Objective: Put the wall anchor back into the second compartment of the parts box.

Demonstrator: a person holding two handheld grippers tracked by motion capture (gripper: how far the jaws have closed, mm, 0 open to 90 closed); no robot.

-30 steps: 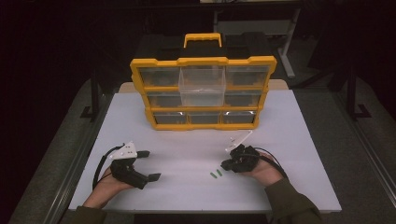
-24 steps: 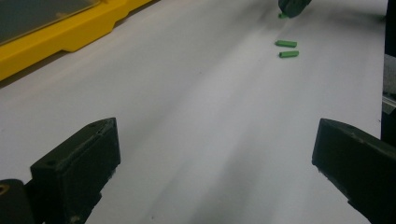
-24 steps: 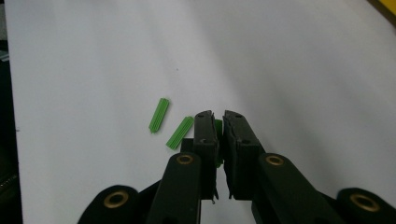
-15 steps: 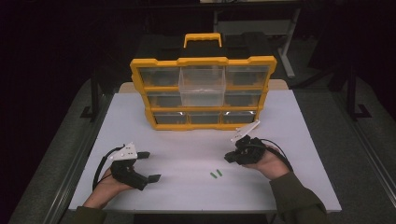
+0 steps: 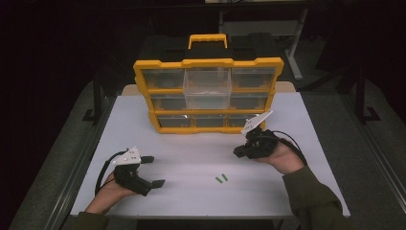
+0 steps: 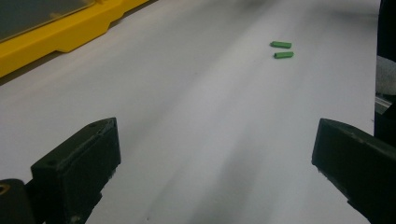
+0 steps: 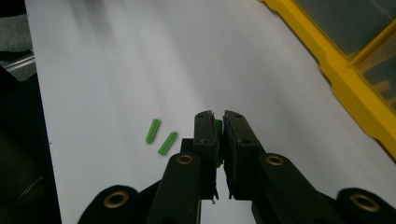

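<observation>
On the white table (image 5: 191, 143), just in front of the yellow organizer box (image 5: 208, 93), the right gripper (image 5: 239, 152) has its jaws pinched tight on a small green peg (image 7: 218, 127). Two more green pegs (image 5: 220, 178) lie side by side farther from the box. Beside them, the left gripper (image 5: 154, 171) rests with jaws wide apart, holding nothing.

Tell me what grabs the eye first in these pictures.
The yellow plastic organizer case with clear compartments dominates, standing tilted at the far side of the white table. Two small green plastic pegs lie side by side near the table's front. The right gripper is shut on a third green peg, while the left gripper rests open.
</observation>
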